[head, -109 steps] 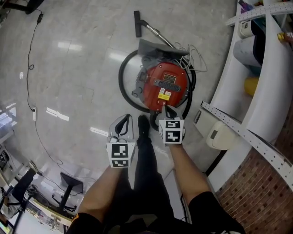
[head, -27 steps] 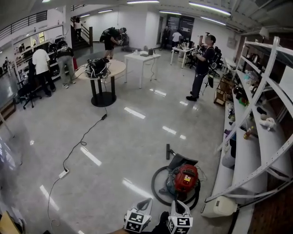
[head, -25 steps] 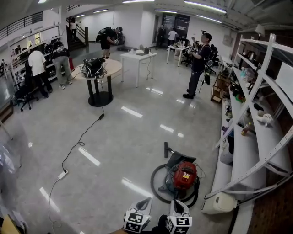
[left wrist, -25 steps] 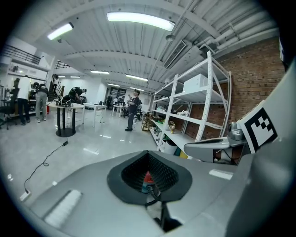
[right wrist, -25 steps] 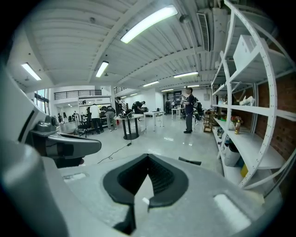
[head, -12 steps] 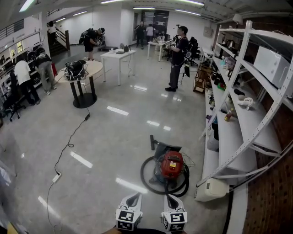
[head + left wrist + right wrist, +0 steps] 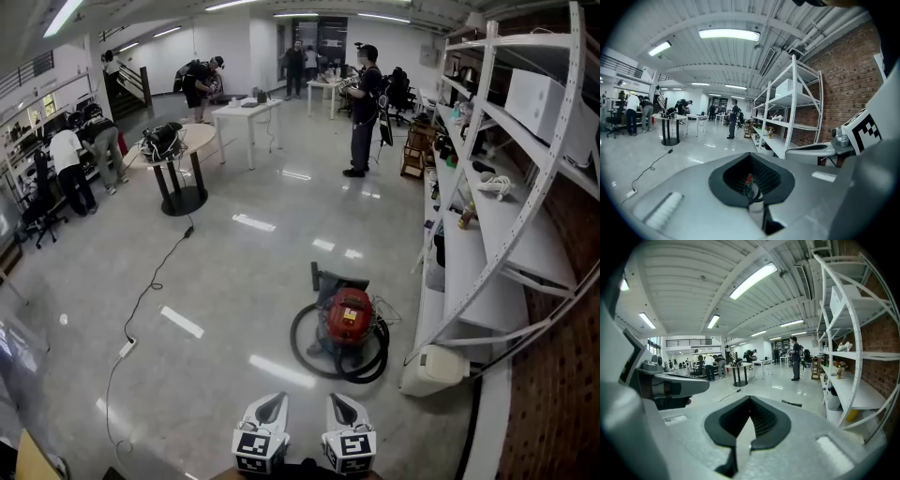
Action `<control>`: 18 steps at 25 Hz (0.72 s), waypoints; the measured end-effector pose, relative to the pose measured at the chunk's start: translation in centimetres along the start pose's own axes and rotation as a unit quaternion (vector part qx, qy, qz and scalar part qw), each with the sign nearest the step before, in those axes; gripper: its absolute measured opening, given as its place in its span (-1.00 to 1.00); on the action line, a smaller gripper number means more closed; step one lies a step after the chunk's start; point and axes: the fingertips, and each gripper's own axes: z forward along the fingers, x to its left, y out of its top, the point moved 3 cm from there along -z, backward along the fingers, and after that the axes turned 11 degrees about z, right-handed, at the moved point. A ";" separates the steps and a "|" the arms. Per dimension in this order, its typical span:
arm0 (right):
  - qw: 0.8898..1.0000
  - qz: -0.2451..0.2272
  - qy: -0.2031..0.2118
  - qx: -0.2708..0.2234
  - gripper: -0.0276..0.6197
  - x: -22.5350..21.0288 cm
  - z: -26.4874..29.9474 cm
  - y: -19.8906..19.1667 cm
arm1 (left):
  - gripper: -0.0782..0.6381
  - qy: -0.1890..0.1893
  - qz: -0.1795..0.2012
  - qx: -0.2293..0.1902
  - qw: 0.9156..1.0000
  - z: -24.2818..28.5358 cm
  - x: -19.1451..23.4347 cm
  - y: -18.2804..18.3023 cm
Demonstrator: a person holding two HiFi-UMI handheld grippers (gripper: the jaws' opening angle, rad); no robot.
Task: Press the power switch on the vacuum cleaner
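The red vacuum cleaner [image 7: 349, 317] stands on the floor in the head view, ringed by its black hose [image 7: 302, 349], with its nozzle [image 7: 323, 278] behind it. My left gripper [image 7: 273, 399] and right gripper [image 7: 336, 398] hang side by side at the bottom edge, well short of the vacuum and touching nothing. Both are shut, jaw tips meeting. In the left gripper view the left gripper [image 7: 750, 155] points out over the room, and a red bit of the vacuum [image 7: 748, 178] shows through its hollow. In its own view the right gripper [image 7: 750, 398] also faces the room, holding nothing.
White shelving [image 7: 487, 234] runs along the right wall, with a white appliance [image 7: 433, 368] on the floor by the vacuum. A cable with a power strip [image 7: 127, 349] crosses the floor at left. A round table [image 7: 183, 142], a white table [image 7: 246, 110] and several people [image 7: 364, 94] are farther off.
The head view has lifted from straight down on the vacuum to the whole room. My right gripper, earlier at the vacuum's top, is now well back from it. Both grippers stay shut.
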 end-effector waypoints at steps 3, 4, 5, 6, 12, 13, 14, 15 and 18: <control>1.000 0.002 0.017 0.005 -0.94 0.5 -1.7 -1.1 | -0.74 0.020 -0.002 -0.001 1.000 -2.5 -0.8 -0.5; 1.000 0.003 0.021 0.008 -0.94 0.6 -2.2 -1.6 | -0.74 0.026 -0.002 0.000 1.000 -3.3 -0.9 -0.6; 1.000 0.006 0.028 0.010 -0.94 0.7 -2.5 -2.2 | -0.74 0.032 -0.001 0.001 0.999 -4.0 -1.0 -0.6; 0.999 0.006 0.034 0.009 -0.94 0.7 -2.9 -2.5 | -0.74 0.038 -0.001 0.000 0.999 -4.6 -1.2 -0.6; 0.999 -0.008 0.038 -0.014 -0.94 1.4 -6.0 -1.4 | -0.74 0.050 -0.003 -0.012 0.999 -6.7 -2.8 -0.6; 0.999 -0.007 0.038 -0.016 -0.94 1.5 -6.3 -1.5 | -0.74 0.048 -0.002 -0.016 0.999 -6.9 -3.1 -0.5; 0.999 -0.008 0.036 -0.018 -0.94 1.7 -6.7 -1.7 | -0.74 0.046 -0.002 -0.020 0.999 -7.1 -3.2 -0.5; 0.999 -0.009 0.033 -0.017 -0.94 1.9 -7.0 -2.0 | -0.74 0.045 -0.002 -0.023 0.999 -7.3 -3.2 -0.6; 1.000 0.002 0.023 0.003 -0.94 2.8 -7.5 -3.3 | -0.74 0.043 -0.005 -0.031 0.999 -8.2 -2.4 -0.8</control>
